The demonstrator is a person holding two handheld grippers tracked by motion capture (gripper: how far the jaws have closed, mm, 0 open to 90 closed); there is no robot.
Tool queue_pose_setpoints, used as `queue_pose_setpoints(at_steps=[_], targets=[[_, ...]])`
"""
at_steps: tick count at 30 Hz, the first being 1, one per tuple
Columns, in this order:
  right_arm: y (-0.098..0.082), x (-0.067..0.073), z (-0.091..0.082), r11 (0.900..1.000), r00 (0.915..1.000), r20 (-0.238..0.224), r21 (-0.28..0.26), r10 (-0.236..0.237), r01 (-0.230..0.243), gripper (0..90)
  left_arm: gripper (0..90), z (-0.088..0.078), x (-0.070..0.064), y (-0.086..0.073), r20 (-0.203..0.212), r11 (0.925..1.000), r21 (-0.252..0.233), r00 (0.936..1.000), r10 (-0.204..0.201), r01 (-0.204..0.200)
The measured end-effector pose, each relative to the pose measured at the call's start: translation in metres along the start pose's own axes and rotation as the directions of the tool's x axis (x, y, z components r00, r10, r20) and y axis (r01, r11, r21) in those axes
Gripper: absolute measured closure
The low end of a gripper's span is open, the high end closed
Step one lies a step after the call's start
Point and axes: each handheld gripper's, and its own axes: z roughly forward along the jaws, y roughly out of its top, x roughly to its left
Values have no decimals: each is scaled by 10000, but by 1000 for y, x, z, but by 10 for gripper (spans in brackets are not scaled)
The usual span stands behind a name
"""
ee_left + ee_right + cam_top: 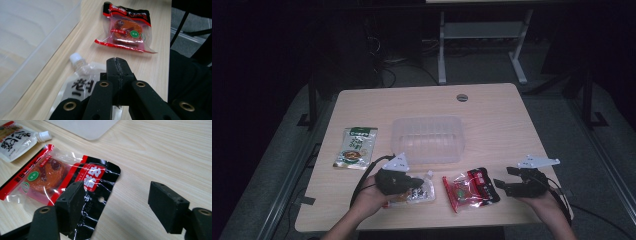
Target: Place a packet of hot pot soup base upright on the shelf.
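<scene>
A: Start at the left of the table (492,105). What's there?

B: A green-topped food packet (355,147) lies flat near the left edge, well apart from both hands. To its right, farther back, stands a clear plastic tub (428,139).

A: And the left gripper (416,182)?

B: It sits at the near edge, just in front of the tub's near left corner, above a white spouted pouch (418,192). In the left gripper view its jaws are pressed together with nothing between them; the pouch (82,82), white cap pointing away, lies on the wood beneath and beyond them.

A: What lies between the hands?

B: A red and black snack packet (472,189), flat on the table just right of the pouch, its clear window showing something reddish. The left gripper view has it (126,27) farther off, beyond the pouch's cap.

A: And the right gripper (507,182)?

B: At the near right, just beside the packet's black end. Its jaws stand wide apart and grip nothing; in the right gripper view one jaw overlaps the packet's (75,182) black edge, the other stands over bare wood.
</scene>
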Motion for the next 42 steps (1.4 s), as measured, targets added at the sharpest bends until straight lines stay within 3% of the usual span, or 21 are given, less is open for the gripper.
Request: queue_pose_setpoints(at_steps=[19,31,42], targets=[[-3,1,3,9999,10000,-15,-121,-84,84,260,895,58,-13,25,528,9981,255,9971,543,-557],[-4,2,4,9999,9999,38,-69,-136,136,261,895,87,-22,26,707,9956,605,9953,668,-711],[-5,2,2,9999,10000,68,-130,-62,63,257,895,89,-22,21,405,9926,916,9962,767,-801]])
